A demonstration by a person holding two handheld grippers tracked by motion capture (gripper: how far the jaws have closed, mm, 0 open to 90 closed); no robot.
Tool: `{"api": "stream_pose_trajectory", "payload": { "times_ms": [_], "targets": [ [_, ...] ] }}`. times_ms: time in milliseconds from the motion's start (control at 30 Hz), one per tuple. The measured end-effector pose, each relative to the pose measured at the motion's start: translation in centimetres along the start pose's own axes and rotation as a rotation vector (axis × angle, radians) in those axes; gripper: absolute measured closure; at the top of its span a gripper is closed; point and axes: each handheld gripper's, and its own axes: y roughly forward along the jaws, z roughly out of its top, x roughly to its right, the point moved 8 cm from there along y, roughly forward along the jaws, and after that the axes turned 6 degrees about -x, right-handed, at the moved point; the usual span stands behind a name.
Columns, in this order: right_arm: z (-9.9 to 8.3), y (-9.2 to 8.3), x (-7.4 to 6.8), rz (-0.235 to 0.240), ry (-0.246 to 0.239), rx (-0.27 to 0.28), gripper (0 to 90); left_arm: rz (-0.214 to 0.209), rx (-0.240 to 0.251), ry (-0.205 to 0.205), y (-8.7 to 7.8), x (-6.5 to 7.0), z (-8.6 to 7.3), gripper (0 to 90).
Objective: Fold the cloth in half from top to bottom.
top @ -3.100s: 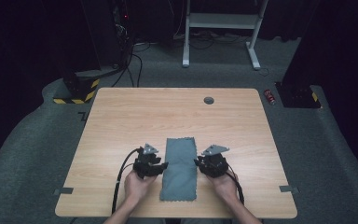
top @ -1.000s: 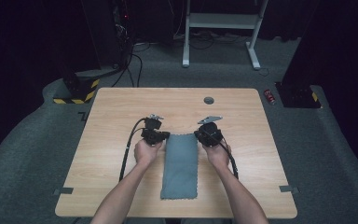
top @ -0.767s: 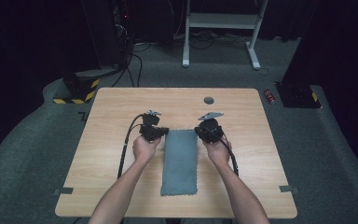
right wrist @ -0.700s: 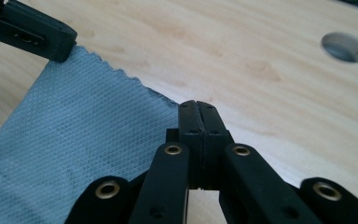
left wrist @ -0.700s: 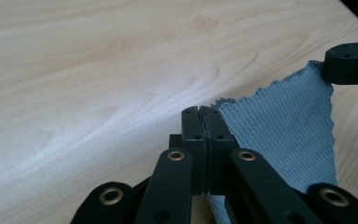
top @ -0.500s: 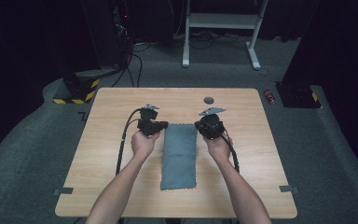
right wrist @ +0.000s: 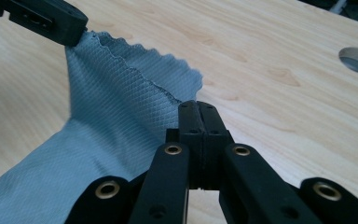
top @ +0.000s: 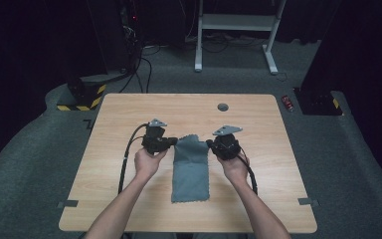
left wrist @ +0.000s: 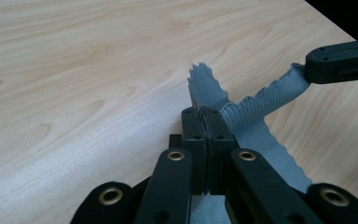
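1. Left hand-held gripper (top: 170, 144): black, hard-edged body with a grey three-cornered plate on top and a cable trailing toward the near edge. Jaws were pressed together, pinching the far left corner of the cloth (top: 191, 167).
2. Cloth: blue-grey, thin, limp, with a fine diamond weave and pinked zigzag edges. It lay lengthwise at the middle of the tabletop (top: 129, 114), far end raised between the two grippers, near end flat on the wood.
3. Right hand-held gripper (top: 211, 144): same black build and grey plate. Jaws were closed on the far right corner of the cloth, whose edge sagged between the two grips.
4. Tabletop: pale wood-grain laminate, smooth, rounded corners, with a round cable hole (top: 223, 107) near the far edge.
5. Step in hand, as judged: far edge gripped and lifted, apparently for a fold. The next move would call for both corners to travel level and together toward the near edge, without slipping.
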Motion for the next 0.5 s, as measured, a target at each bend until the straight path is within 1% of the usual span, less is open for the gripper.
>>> {"api": "stream_pose_trajectory", "payload": {
  "times_ms": [67, 200, 267, 333, 400, 500],
  "targets": [
    [-0.5, -0.2, -0.4, 0.012, -0.004, 0.000, 89.9, -0.010, -0.004, 0.002, -0.1, 0.3, -0.7, 89.1],
    [-1.5, -0.2, -1.1, 0.027, -0.024, -0.012, 89.9, -0.009, -0.026, 0.027, 0.1, 0.7, -2.2, 89.2],
    [-1.8, -0.1, -1.3, 0.031, -0.031, -0.017, 89.9, -0.017, -0.029, 0.033, 0.1, 1.1, -2.7, 89.2],
    [-2.2, -0.1, -1.6, 0.041, -0.026, -0.017, 89.9, -0.024, -0.030, 0.054, 0.0, 1.7, -3.1, 89.1],
    [-2.8, -0.2, -2.0, 0.049, -0.037, -0.020, 89.9, -0.026, -0.036, 0.093, -0.2, 2.3, -3.7, 89.2],
    [-3.8, -0.6, -2.5, 0.063, -0.032, -0.021, 89.9, -0.044, -0.046, 0.112, -0.4, 3.3, -4.9, 89.1]
  ]
}}
